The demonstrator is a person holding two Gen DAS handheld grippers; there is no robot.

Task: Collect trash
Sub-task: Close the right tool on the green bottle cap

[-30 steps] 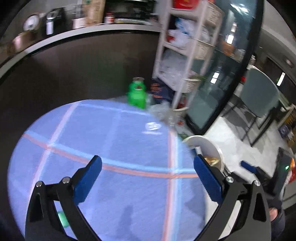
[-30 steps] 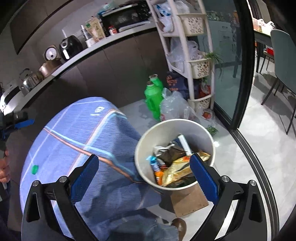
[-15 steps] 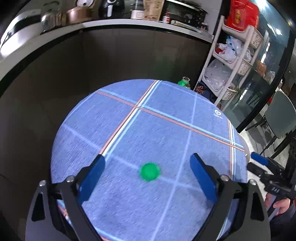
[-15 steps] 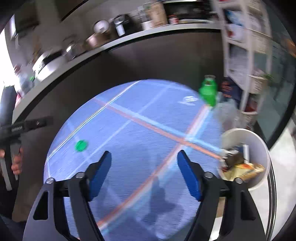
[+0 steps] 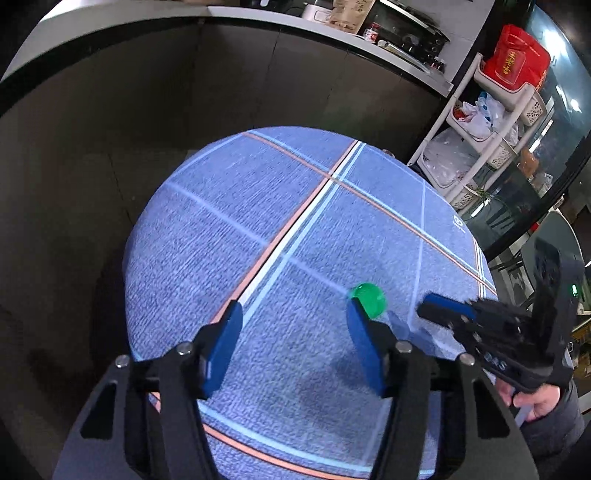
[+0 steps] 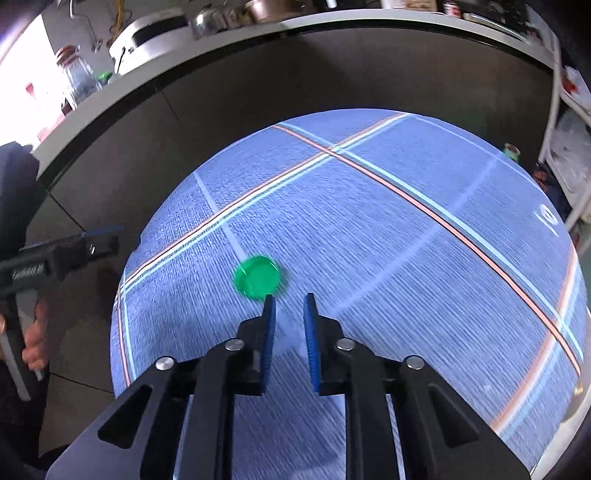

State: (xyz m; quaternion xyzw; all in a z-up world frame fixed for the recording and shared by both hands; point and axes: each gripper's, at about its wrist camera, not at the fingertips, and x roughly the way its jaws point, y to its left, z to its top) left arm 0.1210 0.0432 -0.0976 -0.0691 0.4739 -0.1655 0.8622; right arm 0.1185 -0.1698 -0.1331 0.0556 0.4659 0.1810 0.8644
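Note:
A small green bottle cap (image 5: pixel 367 299) lies flat on the round table's blue striped cloth (image 5: pixel 258 203). My left gripper (image 5: pixel 293 306) hovers over the cloth with its jaws closing and nothing between them; the cap sits just past its right fingertip (image 5: pixel 352 304). In the right wrist view the same cap (image 6: pixel 256 277) lies just ahead and left of my right gripper (image 6: pixel 289 301). Its jaws are closing, down to a narrow gap that holds nothing. The right gripper's blue tips (image 5: pixel 443 312) point at the cap from the right. The left gripper (image 6: pixel 103 232) shows at the left edge, held by a hand (image 6: pixel 35 332).
A dark cabinet front under a grey counter (image 5: pixel 295 22) curves behind the table. A white shelf rack (image 5: pixel 480 147) with bags and a red bag (image 5: pixel 517 62) stands at the right. A green bottle top (image 6: pixel 511 150) peeks over the table's far edge.
Both grippers swept left across the table to the green cap, the right one away from the trash bin. Both pairs of jaws narrowed, the right pair almost fully.

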